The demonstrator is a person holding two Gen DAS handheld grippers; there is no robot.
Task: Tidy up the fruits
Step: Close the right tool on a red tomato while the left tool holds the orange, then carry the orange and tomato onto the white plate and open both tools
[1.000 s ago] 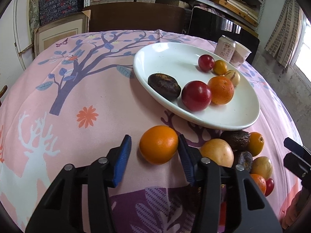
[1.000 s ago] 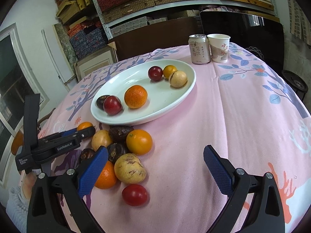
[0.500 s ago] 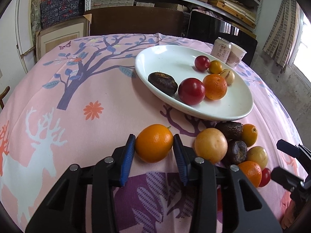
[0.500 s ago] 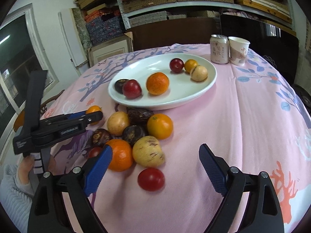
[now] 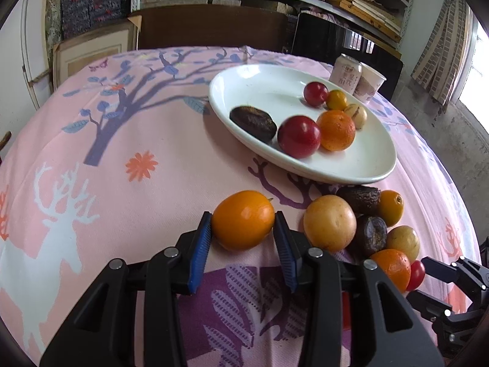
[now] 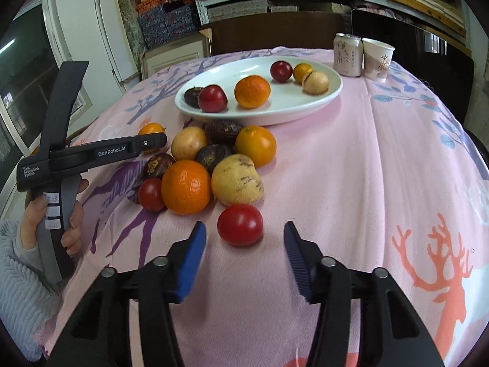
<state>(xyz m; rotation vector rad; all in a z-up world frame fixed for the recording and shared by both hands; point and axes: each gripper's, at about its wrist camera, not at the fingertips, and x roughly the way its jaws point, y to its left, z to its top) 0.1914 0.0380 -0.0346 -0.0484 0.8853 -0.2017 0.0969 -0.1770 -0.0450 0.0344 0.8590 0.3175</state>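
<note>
My left gripper (image 5: 243, 224) is shut on an orange fruit (image 5: 243, 220), both blue pads touching its sides; the fruit also shows in the right wrist view (image 6: 151, 130) behind the left gripper (image 6: 152, 143). A white oval plate (image 5: 351, 165) (image 6: 275, 113) holds several fruits. A cluster of loose fruits (image 6: 214, 159) lies in front of it. My right gripper (image 6: 243, 238) is open, its blue pads on either side of a red tomato (image 6: 240, 224) without touching it.
A drink can (image 6: 347, 54) and a paper cup (image 6: 378, 58) stand behind the plate at the table's far edge. The pink patterned cloth (image 6: 382, 168) covers the round table. Shelves and boxes stand behind.
My left gripper closed from open onto the orange fruit. My right gripper moved forward to the red tomato and narrowed around it.
</note>
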